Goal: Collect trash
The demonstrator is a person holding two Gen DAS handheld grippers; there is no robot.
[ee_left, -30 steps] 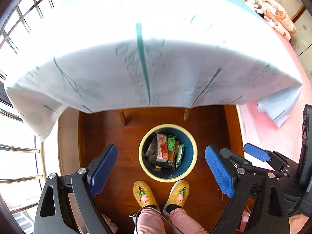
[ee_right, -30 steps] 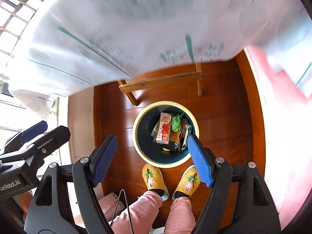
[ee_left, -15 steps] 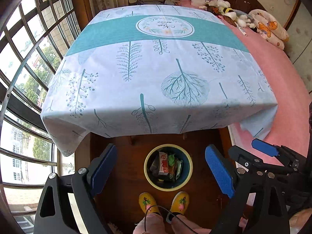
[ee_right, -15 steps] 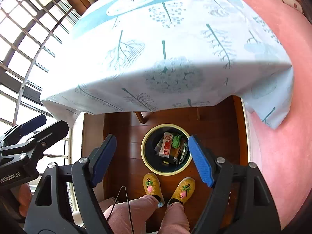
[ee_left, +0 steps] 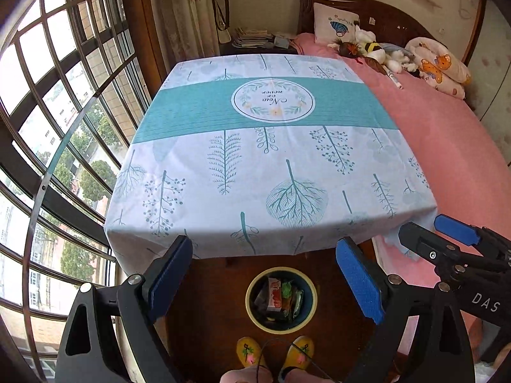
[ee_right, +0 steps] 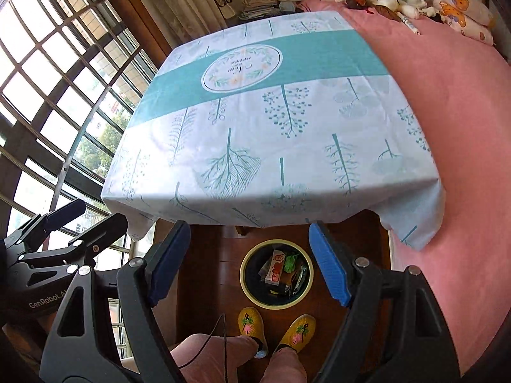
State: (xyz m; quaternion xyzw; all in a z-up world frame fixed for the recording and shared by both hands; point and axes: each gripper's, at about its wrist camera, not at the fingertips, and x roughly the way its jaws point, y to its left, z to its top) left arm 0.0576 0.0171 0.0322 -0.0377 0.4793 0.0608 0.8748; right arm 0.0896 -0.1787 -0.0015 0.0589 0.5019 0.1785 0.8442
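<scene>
Both claws, left claw point(ee_left: 265, 277) and right claw point(ee_right: 249, 261), gape wide above the full bin point(ee_left: 281, 300) beside the table point(ee_left: 255, 166).

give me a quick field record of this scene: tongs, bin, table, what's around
left tongs: open, empty, held above the bin
right tongs: open, empty, held above the bin
bin: on the wood floor by the table's near edge, holds a red-and-white carton and wrappers
table: covered by a leaf-print cloth, no trash visible on it
bed: pink, right of the table, soft toys at its head
person: yellow slippers just behind the bin
window: left of the table
</scene>
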